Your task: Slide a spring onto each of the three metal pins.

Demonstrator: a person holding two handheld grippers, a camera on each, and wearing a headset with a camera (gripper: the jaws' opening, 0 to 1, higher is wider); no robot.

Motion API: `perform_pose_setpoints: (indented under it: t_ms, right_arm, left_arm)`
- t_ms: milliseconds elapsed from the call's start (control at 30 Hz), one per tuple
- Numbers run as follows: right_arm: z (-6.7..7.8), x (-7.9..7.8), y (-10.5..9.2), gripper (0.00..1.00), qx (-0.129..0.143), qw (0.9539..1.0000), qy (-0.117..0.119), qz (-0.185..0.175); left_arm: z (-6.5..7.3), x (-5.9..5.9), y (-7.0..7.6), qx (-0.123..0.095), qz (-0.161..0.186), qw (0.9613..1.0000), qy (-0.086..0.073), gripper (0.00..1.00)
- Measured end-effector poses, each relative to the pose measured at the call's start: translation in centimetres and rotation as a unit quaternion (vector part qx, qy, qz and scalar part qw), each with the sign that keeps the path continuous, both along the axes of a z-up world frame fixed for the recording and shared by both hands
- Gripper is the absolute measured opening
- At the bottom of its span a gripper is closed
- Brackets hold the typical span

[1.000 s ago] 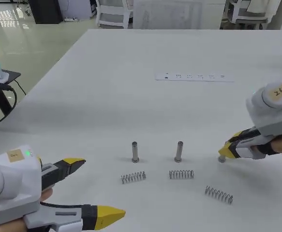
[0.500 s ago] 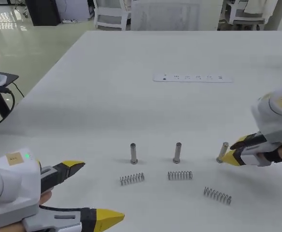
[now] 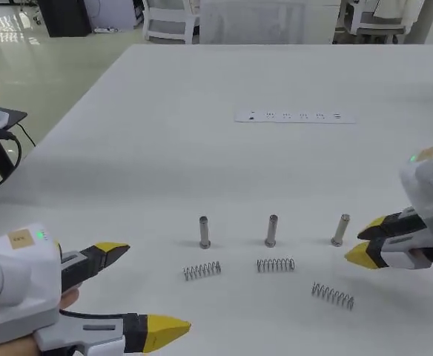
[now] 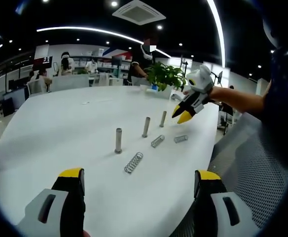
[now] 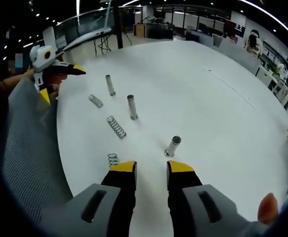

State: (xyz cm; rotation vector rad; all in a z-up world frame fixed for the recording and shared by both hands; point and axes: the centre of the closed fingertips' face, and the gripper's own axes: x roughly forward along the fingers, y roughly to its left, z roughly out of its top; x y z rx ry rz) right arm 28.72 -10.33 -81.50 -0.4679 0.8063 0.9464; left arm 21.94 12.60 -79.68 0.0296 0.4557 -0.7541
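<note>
Your left gripper [image 3: 139, 288] sits low at the near left of the smooth white table [image 3: 127, 148]. Its yellow-tipped fingers [image 3: 113, 249] are spread wide, with nothing between them and nothing touching them. In the left gripper view the work lies ahead of that open gap, well apart from the tips.

Nearest that gripper stands the left pin [image 3: 204, 231], a smooth grey metal cylinder, upright on a small flared foot. The left spring [image 3: 202, 270], a bare wire coil, lies on its side just in front of it, on your side.

Next comes the mid pin [image 3: 271, 230], same shape and also upright. The mid spring [image 3: 276, 264] lies flat just in front of it.

The right pin [image 3: 340, 229] ends the row. The right spring [image 3: 332, 295] lies closer to you than the other two springs and at an angle. It is a little to the left of that pin. No spring sits on any pin.

Your right gripper [image 3: 366, 239] is just to the right of the right pin. Its fingers [image 3: 361, 256] are parted only narrowly and hold nothing. In the right gripper view the pin stands just ahead of the tips, close but clear of both, and the right spring lies near the other tip
</note>
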Motion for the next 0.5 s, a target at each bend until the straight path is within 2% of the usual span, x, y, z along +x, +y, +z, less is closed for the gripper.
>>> perform_pose_setpoints:
  t_ms: [200,500]
  right_arm:
    - [-0.7,-1.5,0.3,0.21,-0.008,0.9996,0.011,0.025]
    - [-1.8,-3.9,1.0,0.20,-0.013,0.9968,0.041,0.067]
  left_arm:
    - [0.0,0.0,0.0,0.000,-0.001,1.0000,0.000,0.89]
    - [-0.1,0.0,0.0,0.001,-0.002,1.0000,0.000,0.89]
